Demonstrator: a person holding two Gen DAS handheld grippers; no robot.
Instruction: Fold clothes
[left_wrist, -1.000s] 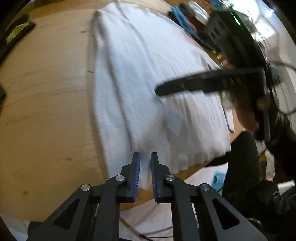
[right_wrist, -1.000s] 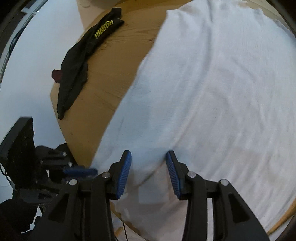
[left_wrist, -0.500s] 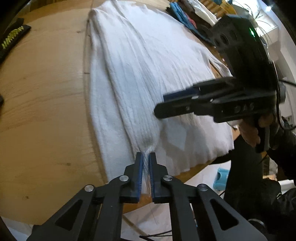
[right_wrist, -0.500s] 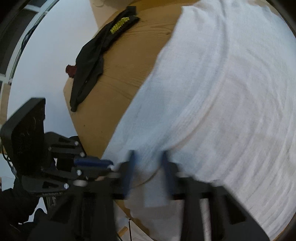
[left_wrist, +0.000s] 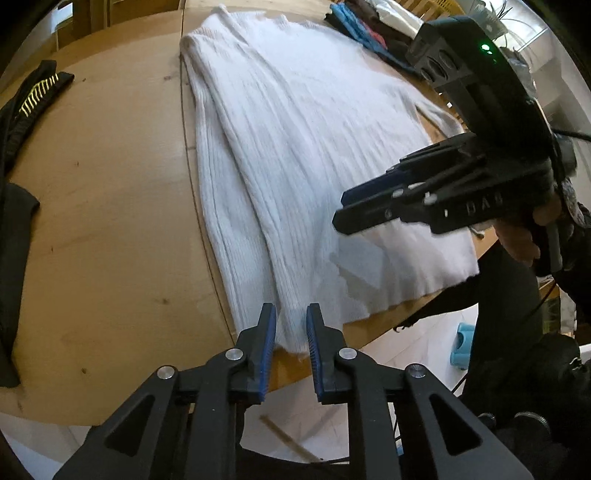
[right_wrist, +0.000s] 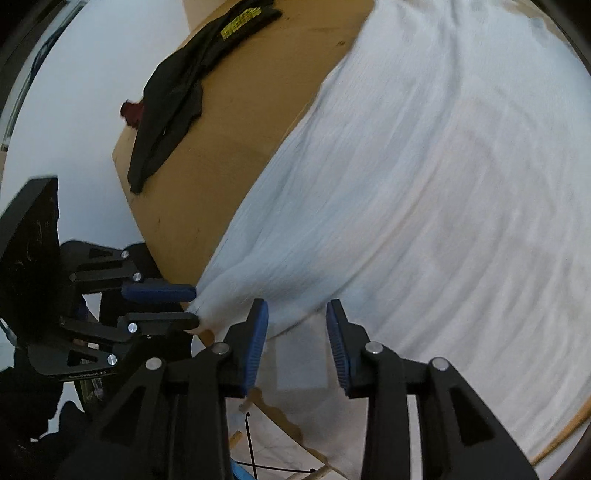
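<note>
A white ribbed sweater (left_wrist: 303, 140) lies flat on the wooden table (left_wrist: 110, 221), its hem at the near edge. My left gripper (left_wrist: 291, 308) stands over the hem's left corner. Its jaws are opening: the blue pads flank a ridge of knit with a small gap and do not press on it. In the right wrist view the left gripper (right_wrist: 195, 305) sits at the corner of the sweater (right_wrist: 424, 184). My right gripper (right_wrist: 296, 304) hovers over the hem a little to the right, its jaws opening wide with cloth below and between them, untouched. The left wrist view shows the right gripper (left_wrist: 340, 210) above the cloth.
A black garment with yellow print (left_wrist: 33, 99) lies on the table's left side, also visible as the black garment (right_wrist: 173, 96) in the right wrist view. Folded clothes (left_wrist: 362, 26) are piled at the far edge. A person's hand (left_wrist: 524, 240) holds the right gripper. The table edge (left_wrist: 388, 332) runs just beneath the hem.
The left jaws pinched the hem half a second ago and have since parted. The right gripper came down and closer to the left one, narrowing and then widening its jaws.
</note>
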